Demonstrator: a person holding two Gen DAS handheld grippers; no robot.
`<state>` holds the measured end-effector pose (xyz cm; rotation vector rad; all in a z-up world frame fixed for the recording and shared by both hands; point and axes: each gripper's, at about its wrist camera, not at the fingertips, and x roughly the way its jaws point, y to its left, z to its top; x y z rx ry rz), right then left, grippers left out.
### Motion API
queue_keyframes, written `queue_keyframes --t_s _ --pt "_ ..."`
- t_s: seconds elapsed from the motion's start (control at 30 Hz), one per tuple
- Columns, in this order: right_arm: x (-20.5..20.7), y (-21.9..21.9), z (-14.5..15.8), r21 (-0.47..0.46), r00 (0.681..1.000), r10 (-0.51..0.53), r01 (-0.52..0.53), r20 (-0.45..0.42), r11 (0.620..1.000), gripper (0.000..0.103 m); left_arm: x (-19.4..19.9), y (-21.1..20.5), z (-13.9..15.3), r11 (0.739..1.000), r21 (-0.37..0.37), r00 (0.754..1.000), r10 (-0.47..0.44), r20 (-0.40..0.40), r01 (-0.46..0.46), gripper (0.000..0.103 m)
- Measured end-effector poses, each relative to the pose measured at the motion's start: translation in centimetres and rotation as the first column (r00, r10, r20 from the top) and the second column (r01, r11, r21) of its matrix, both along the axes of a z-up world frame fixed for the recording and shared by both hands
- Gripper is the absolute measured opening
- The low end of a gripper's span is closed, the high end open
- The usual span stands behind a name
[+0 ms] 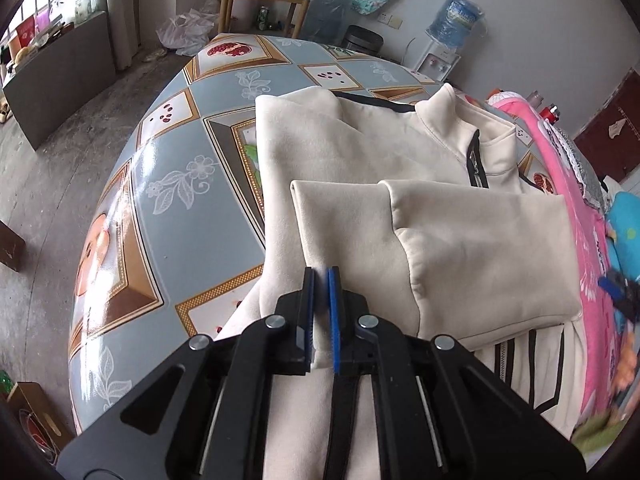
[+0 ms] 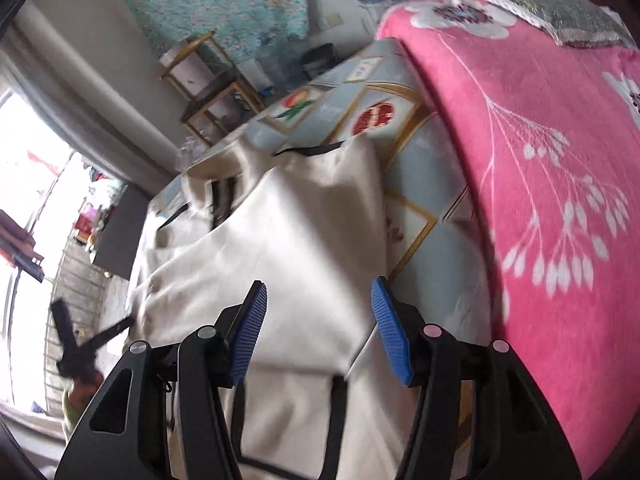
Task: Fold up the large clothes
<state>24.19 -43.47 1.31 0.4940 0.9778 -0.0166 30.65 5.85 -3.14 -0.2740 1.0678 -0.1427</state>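
The cream jacket [image 1: 360, 152] lies partly folded on the patterned table [image 1: 168, 200]. The left gripper [image 1: 321, 276] pinches its near fabric fold; the right gripper [image 2: 318, 292] stands half open above it, holding nothing

The right gripper [image 2: 318, 330] is seen with blue pads [image 2: 391, 330] held apart above a cream jacket [image 2: 280, 248], nothing pinched between them. The jacket is spread on the patterned counter [image 2: 416, 216], beside a pink floral blanket [image 2: 540, 140].
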Motion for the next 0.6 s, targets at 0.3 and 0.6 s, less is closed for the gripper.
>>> queue_keyframes --t_s 0.3,0.6 --pt "9.8 -3.0 -4.4 -0.035 0.993 -0.066 0.062 -0.097 0.997 0.032 -1.1 1.2 -0.2 0.996 0.086 1.000 0.024 0.007 -0.024 0.000" --pt "7.0 -3.7 -2.2 0.047 0.974 -0.190 0.186 0.122 0.981 0.005 -1.7 1.6 1.5 0.999 0.048 0.996 -0.004 0.093 -0.001 0.000"
